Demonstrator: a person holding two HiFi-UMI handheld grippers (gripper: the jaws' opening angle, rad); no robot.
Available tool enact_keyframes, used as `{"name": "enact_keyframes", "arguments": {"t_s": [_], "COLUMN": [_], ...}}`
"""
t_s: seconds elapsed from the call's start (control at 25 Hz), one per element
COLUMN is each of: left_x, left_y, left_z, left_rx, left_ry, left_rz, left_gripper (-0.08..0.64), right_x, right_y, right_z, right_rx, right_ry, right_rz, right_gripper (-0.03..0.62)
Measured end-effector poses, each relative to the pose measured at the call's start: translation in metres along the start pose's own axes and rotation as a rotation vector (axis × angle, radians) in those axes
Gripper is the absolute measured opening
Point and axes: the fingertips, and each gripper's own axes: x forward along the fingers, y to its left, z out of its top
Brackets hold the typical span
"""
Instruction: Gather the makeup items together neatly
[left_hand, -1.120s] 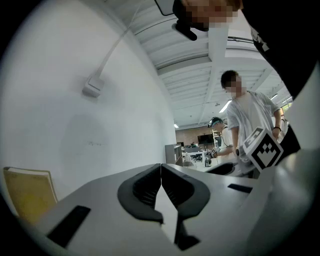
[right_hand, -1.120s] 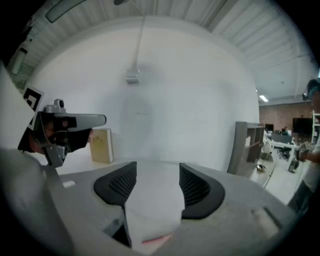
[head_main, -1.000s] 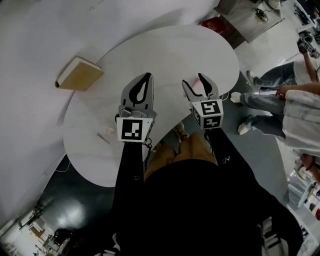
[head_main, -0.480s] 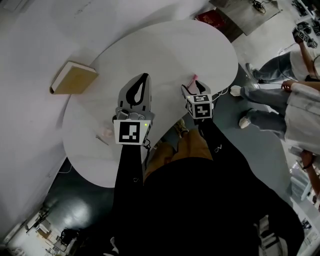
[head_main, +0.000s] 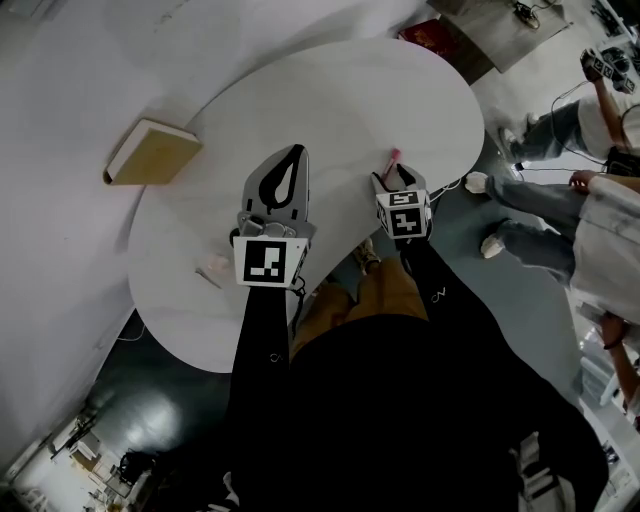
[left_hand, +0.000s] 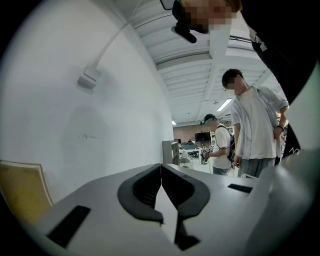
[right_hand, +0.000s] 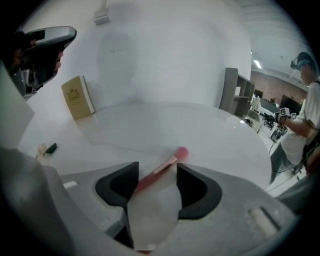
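The right hand-held gripper (right_hand: 156, 175), jaws wide though just narrowing, straddles the pink brush (right_hand: 167, 162), which lies slantwise between them, seemingly untouched

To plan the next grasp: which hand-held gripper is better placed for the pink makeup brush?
Right. The right hand-held gripper has the pink makeup brush between its open jaws, which have just been closing. The left hand-held gripper is shut, aimed elsewhere.

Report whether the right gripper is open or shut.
Open. On the right gripper the jaws stand apart, wider than the brush handle lying between them, though they have just been closing.
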Motion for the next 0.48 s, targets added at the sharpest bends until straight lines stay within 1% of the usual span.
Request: {"name": "enact_keyframes", "arguments": {"t_s": [0.04, 0.12, 0.2, 0.36, 0.48], "left_x": [0.0, 0.002, 0.004, 0.004, 0.005], "left_y": [0.0, 0.001, 0.003, 0.006, 0.003], "left_z": [0.0, -0.001, -0.003, -0.007, -0.004], "left_rx": [-0.002, -0.005, -0.008, -0.01, -0.006], "left_ry": [-0.001, -0.003, -0.003, -0.002, -0.017], "left_rz": [0.001, 0.003, 0.005, 0.006, -0.006], "left_gripper": [0.009, 0.009, 0.009, 0.009, 0.009], "right_x": [0.0, 0.003, 0.006, 0.01, 0.002], "right_y": [0.001, 0.002, 0.002, 0.003, 0.007], "right_z": [0.001, 0.002, 0.002, 0.001, 0.015], "right_rx": [-0.02, -0.063, -0.084, -0.09, -0.087], "right_ry": [0.003, 0.011, 0.012, 0.011, -0.029], "right_rz": [0.009, 0.028, 0.037, 0.044, 0.06], "right_gripper": [0.205, 0.049, 0.048, 0.048, 0.048]}}
